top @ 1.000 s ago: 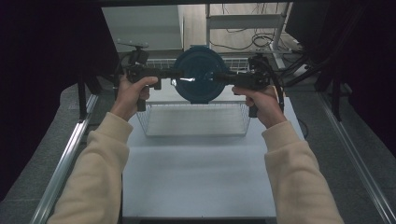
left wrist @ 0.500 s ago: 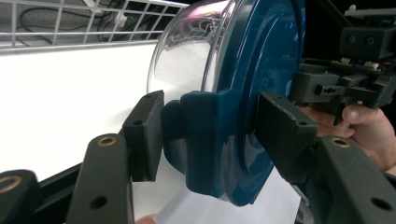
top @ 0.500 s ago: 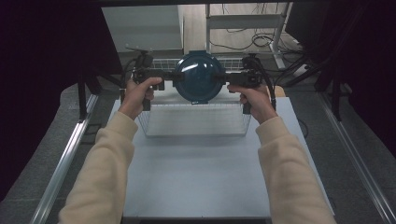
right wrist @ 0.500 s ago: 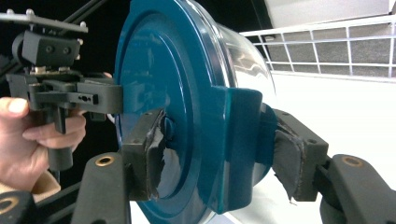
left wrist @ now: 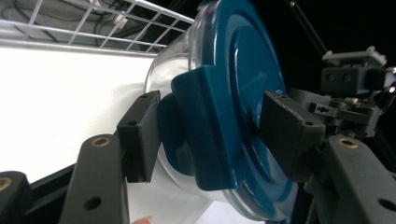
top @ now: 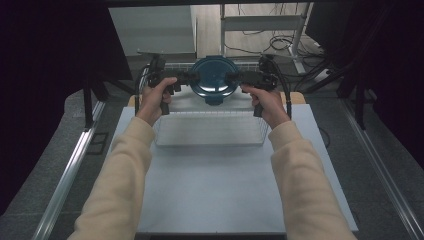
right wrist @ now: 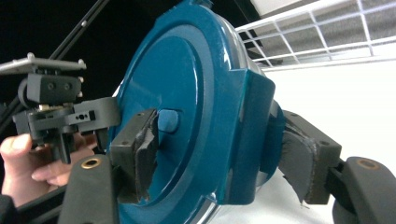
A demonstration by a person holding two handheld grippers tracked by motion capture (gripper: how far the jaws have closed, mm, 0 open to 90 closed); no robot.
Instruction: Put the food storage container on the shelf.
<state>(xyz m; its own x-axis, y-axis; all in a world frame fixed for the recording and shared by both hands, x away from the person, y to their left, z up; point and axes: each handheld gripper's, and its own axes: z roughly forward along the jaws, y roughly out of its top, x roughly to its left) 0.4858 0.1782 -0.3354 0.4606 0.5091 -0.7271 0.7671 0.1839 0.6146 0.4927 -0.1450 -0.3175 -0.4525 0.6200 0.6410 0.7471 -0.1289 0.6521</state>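
A round clear container with a blue lid (top: 215, 82) stands on edge, lid facing me, over the far end of a white wire basket (top: 210, 142). My left gripper (top: 192, 78) holds its left latch tab and my right gripper (top: 235, 77) its right one. In the left gripper view the container (left wrist: 233, 93) sits between the jaws (left wrist: 210, 135), one pad on the tab, one on the lid face. The right gripper view shows the container (right wrist: 187, 93) with its tab between worn pads (right wrist: 215, 154) that still touch it. Both pairs of jaws have just been opening.
The basket stands at the far half of a white table (top: 215, 195). A metal frame and cables (top: 280, 30) lie beyond the table. Dark curtains close in both sides. Rails (top: 70, 175) run along the table's edges.
Both hands have carried the container away from me and downward, from over the basket's middle to its far end. The hands stay on either side of it.
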